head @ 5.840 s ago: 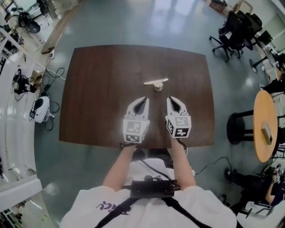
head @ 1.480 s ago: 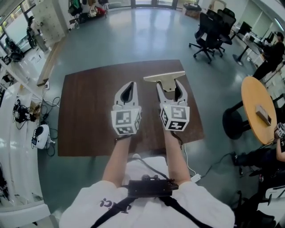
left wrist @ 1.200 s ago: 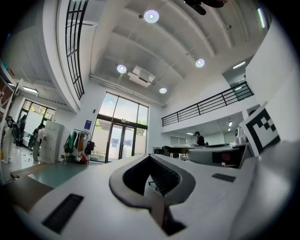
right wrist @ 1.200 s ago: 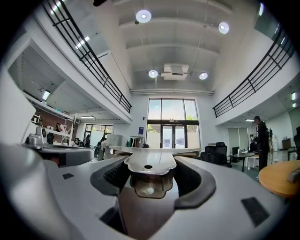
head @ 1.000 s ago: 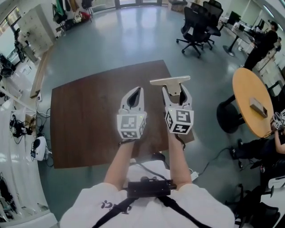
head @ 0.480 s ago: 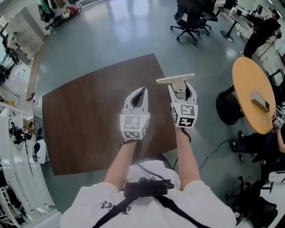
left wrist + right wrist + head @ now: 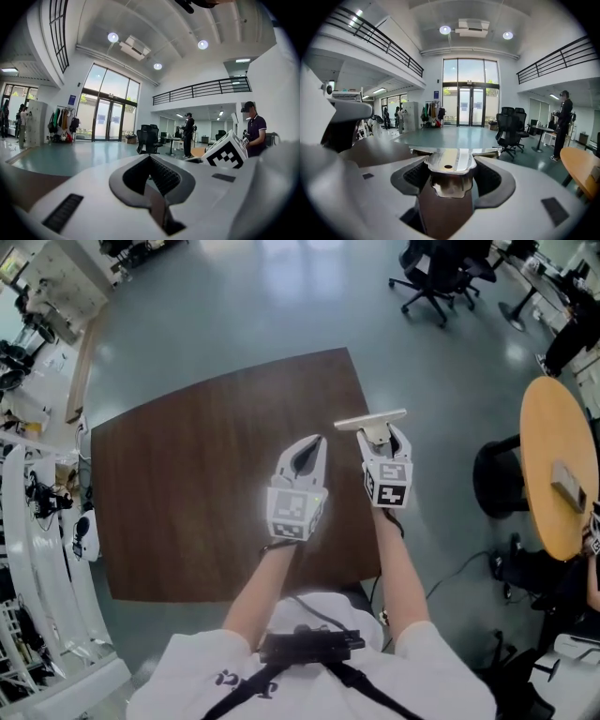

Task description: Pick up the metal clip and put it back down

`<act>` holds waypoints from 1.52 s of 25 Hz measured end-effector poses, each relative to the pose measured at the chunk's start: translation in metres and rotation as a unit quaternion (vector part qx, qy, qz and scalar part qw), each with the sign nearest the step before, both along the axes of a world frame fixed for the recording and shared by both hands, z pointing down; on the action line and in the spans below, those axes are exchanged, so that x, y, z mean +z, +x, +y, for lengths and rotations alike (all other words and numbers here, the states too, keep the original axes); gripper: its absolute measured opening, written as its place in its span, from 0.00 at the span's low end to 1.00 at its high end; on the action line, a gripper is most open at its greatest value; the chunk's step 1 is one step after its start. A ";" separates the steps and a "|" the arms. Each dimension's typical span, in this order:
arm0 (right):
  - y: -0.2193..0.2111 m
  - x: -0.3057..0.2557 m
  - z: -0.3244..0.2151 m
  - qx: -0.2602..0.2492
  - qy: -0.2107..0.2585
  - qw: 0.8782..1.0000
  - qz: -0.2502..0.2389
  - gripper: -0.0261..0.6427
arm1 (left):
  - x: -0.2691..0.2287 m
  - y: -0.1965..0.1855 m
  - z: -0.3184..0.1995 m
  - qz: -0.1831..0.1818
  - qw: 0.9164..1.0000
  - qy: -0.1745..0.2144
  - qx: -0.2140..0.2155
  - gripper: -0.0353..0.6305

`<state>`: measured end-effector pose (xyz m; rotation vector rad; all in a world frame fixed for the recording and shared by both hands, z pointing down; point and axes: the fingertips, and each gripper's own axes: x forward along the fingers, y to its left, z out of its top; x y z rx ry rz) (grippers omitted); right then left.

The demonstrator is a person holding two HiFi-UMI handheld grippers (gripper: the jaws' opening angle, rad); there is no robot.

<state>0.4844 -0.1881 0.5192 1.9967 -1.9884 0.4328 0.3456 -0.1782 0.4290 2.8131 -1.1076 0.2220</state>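
Note:
The metal clip (image 7: 371, 420) is a silver piece with a wide flat bar at its far end. My right gripper (image 7: 380, 430) is shut on its handle and holds it in the air over the right edge of the dark brown table (image 7: 187, 474). In the right gripper view the clip (image 7: 450, 161) sits level between the jaws of the right gripper (image 7: 450, 177), with its bar pointing away. My left gripper (image 7: 316, 440) hovers just left of the right one over the table, shut with nothing in it. In the left gripper view the left gripper (image 7: 150, 157) has its jaws closed together.
A round orange table (image 7: 553, 427) carrying a small block (image 7: 565, 482) stands to the right, with a black stool (image 7: 497, 479) beside it. Office chairs (image 7: 441, 277) stand at the far right. White benches and cables (image 7: 37, 512) line the left side.
Several seconds ago the clip lay on the table beyond both grippers; now my right gripper holds it raised. Over the last second both grippers have drifted toward the table's right edge.

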 end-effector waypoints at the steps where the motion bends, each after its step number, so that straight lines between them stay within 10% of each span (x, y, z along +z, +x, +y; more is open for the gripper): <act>1: 0.002 0.011 -0.006 -0.002 -0.011 1.000 0.000 0.49 | 0.009 0.003 -0.004 -0.006 1.000 -0.009 0.003 0.07; 18: -0.011 0.194 -0.055 0.002 -0.163 0.986 -0.042 0.49 | 0.154 -0.006 -0.046 -0.046 0.992 -0.115 -0.027 0.07; 38: -0.023 0.215 -0.027 -0.023 -0.197 0.980 -0.023 0.49 | 0.155 -0.040 -0.003 -0.047 0.990 -0.132 -0.031 0.07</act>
